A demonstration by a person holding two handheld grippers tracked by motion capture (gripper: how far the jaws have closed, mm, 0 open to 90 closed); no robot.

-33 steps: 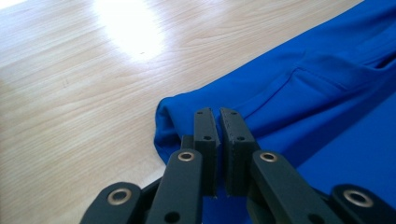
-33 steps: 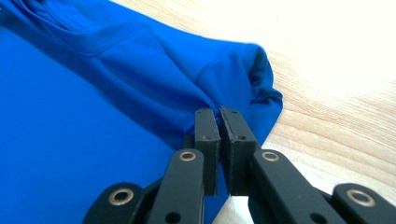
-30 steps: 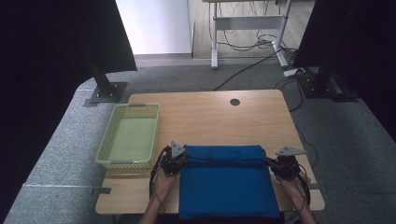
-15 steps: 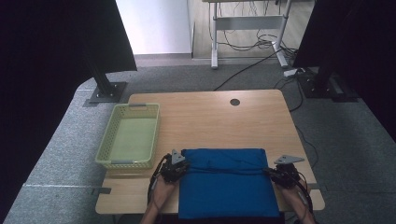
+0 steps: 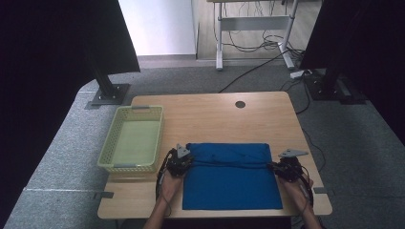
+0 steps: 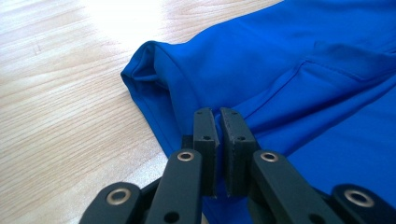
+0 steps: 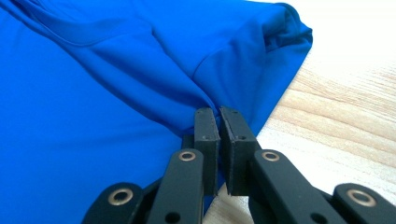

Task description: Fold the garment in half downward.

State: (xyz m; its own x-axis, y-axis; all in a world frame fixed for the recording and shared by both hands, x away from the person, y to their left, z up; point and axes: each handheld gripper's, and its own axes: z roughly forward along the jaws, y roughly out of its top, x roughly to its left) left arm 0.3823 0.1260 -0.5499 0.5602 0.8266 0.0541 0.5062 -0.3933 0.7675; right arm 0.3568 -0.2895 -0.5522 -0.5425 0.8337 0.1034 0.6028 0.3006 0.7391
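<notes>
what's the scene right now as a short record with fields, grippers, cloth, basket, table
left gripper: shut on the blue garment at its left side
right gripper: shut on the blue garment at its right side
blue garment: on the near part of the table, far portion folded toward the person
basket: pale green, empty, left of the garment
table: light wood, round hole near the far edge
</notes>
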